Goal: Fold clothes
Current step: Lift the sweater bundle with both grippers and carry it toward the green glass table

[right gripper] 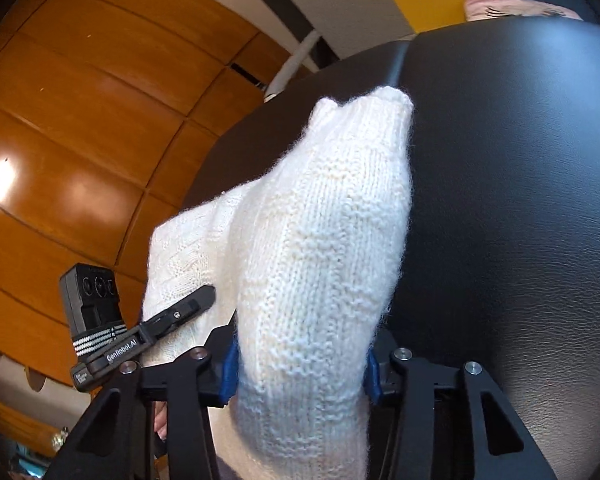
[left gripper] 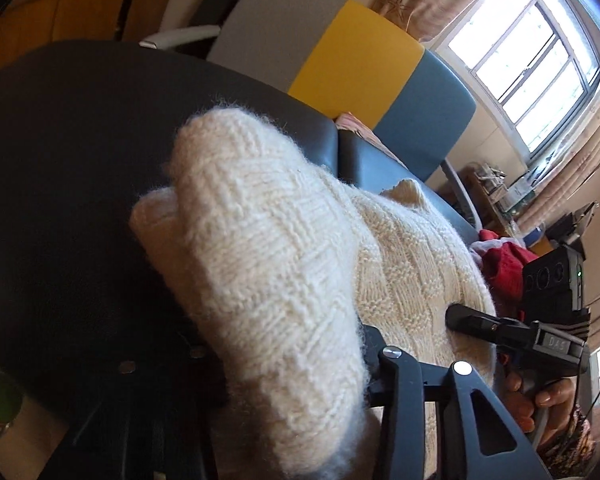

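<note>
Sweater (right gripper: 320, 248) between right claw (right gripper: 300, 380) fingers

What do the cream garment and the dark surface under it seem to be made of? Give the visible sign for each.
Cream sweater: probably wool or a wool-like yarn, hand-knit look; visible stitch rows, textured blocks and a fuzzy halo along the edges. Dark surface: probably leather or faux leather, smooth with a soft sheen; fine grain and window glare show on it.
</note>
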